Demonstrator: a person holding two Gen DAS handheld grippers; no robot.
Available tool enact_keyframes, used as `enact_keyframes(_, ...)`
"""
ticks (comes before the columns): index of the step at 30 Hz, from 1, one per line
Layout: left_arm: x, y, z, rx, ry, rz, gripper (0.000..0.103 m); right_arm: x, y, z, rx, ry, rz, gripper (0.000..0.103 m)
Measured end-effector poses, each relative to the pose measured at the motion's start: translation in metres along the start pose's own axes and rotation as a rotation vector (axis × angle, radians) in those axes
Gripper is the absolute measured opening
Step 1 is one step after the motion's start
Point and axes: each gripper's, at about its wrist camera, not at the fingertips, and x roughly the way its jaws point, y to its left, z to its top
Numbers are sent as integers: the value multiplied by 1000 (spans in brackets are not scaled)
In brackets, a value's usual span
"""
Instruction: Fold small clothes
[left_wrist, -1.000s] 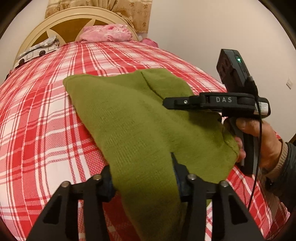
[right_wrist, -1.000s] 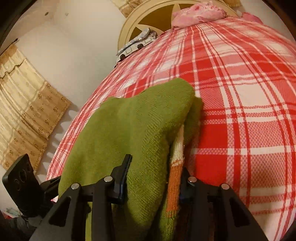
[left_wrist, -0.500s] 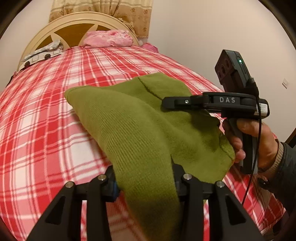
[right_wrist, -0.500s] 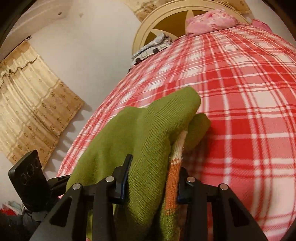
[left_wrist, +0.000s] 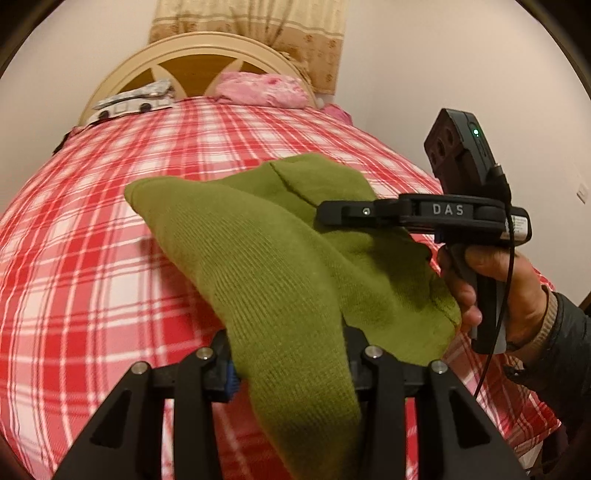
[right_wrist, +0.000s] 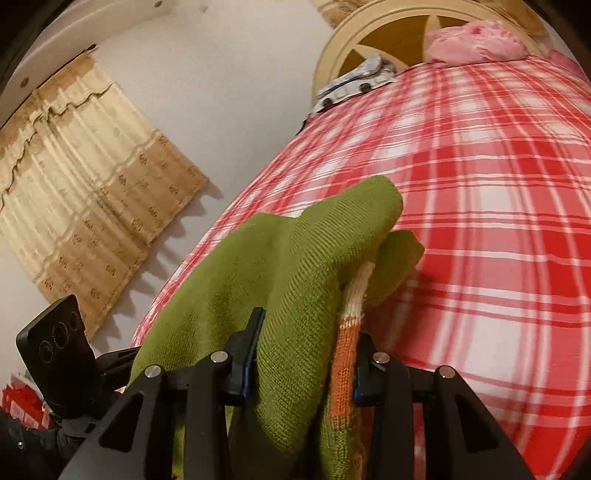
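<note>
A small olive-green knit garment (left_wrist: 266, 258) with an orange and white striped trim (right_wrist: 347, 343) hangs between both grippers above the red plaid bed (left_wrist: 92, 229). My left gripper (left_wrist: 291, 354) is shut on one edge of it. My right gripper (right_wrist: 303, 354) is shut on the other edge; it also shows in the left wrist view (left_wrist: 424, 214), held in a hand at the right. The garment's far corner (left_wrist: 136, 188) droops toward the bed. The left gripper's body (right_wrist: 55, 350) shows at the lower left of the right wrist view.
A cream wooden headboard (left_wrist: 199, 48) stands at the far end with a pink pillow (left_wrist: 262, 88) and a white patterned cloth (left_wrist: 133, 101) by it. Beige curtains (right_wrist: 85, 184) hang on the left wall. The bed's edge runs at right (left_wrist: 517, 398).
Both grippers have risen and tilted back with the garment; more of it is lifted off the bed. Both grips are unchanged.
</note>
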Motion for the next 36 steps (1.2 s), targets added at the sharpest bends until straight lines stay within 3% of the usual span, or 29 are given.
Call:
enact_keyframes(19, -52, 75, -39, -127, -45, 105, 41, 88, 97, -12, -97, 92, 134, 38)
enact_keyframes(36, -84, 115, -72, -189, -68, 173, 41, 141, 148, -26, -133, 152, 195, 38)
